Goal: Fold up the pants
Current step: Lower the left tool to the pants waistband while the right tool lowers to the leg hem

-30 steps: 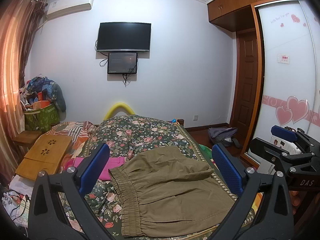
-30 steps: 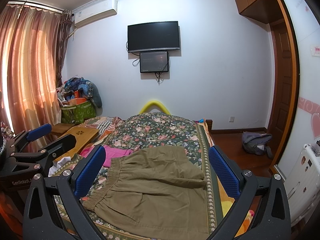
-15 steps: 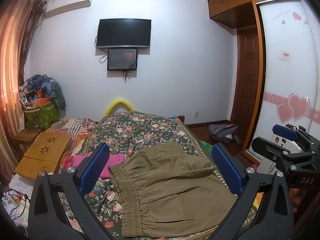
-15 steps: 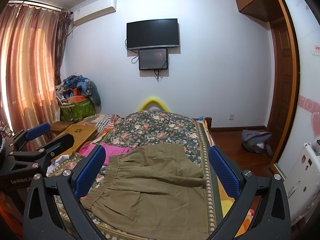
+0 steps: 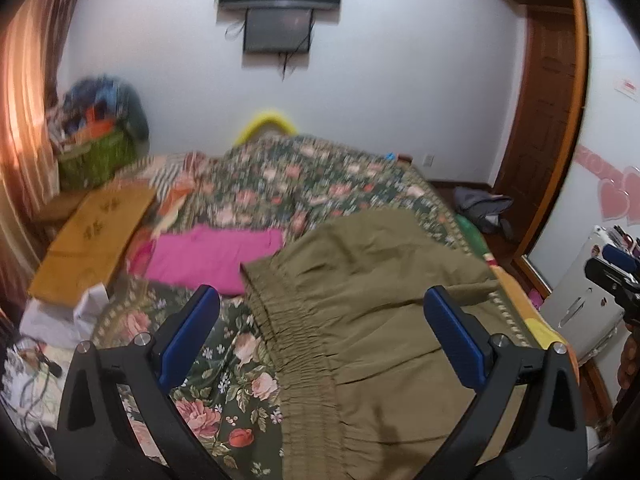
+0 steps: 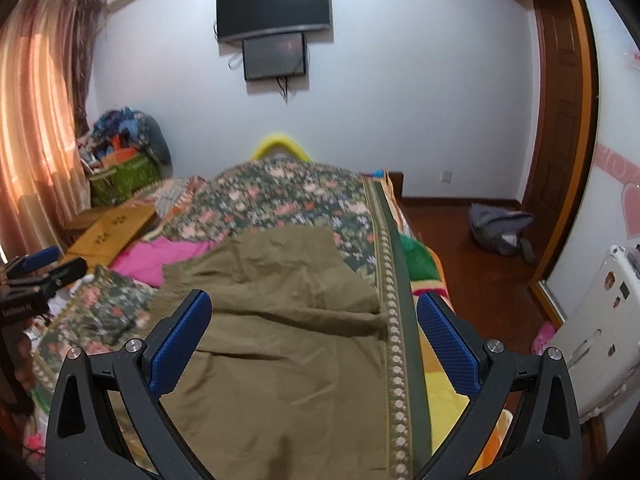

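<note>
Olive-green pants (image 5: 360,320) with an elastic waistband lie spread on the floral bedspread (image 5: 296,176); they also show in the right wrist view (image 6: 280,340). The waistband runs down the left side in the left wrist view. My left gripper (image 5: 320,324) is open and empty, above the waistband area. My right gripper (image 6: 314,328) is open and empty, above the pants near the bed's right edge. Each gripper shows at the other view's side, the right gripper (image 5: 612,272) and the left gripper (image 6: 36,276).
A pink garment (image 5: 216,256) lies left of the pants. A wooden lap desk (image 5: 92,236) sits on the bed's left side. A grey bag (image 6: 500,232) lies on the wooden floor (image 6: 452,240). A white appliance (image 6: 592,340) stands right of the bed.
Both grippers have tilted downward and moved closer over the pants; the right one has shifted toward the bed's right edge. Both stay open. The pants have not moved.
</note>
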A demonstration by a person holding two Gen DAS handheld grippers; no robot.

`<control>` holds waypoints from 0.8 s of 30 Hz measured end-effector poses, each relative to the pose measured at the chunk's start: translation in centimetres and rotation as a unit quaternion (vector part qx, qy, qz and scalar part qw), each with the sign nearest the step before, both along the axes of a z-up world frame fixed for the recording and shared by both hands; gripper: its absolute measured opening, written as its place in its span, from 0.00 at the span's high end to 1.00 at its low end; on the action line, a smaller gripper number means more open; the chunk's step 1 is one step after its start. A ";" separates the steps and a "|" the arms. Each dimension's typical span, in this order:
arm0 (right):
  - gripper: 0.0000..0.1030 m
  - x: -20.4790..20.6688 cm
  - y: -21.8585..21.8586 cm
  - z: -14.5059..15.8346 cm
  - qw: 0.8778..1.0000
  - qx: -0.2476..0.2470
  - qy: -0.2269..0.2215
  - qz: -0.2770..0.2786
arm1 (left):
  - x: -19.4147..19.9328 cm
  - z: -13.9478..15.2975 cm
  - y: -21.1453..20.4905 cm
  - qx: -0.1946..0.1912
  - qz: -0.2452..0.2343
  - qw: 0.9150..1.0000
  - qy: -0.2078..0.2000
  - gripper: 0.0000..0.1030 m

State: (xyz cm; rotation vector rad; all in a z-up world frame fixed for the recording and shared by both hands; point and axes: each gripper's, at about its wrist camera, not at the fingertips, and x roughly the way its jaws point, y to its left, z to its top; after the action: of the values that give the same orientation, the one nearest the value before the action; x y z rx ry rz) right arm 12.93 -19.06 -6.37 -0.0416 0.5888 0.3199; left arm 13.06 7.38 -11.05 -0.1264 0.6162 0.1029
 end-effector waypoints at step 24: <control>0.01 19.8 3.0 -5.1 0.995 -0.035 0.074 0.051 | 19.0 -11.4 10.2 0.015 0.024 0.988 0.150 0.00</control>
State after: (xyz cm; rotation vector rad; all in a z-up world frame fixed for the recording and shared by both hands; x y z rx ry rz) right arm 32.74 -16.07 -11.49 -0.1162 0.7460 0.4039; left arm 32.10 17.62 -22.42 -0.0981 0.9112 0.1794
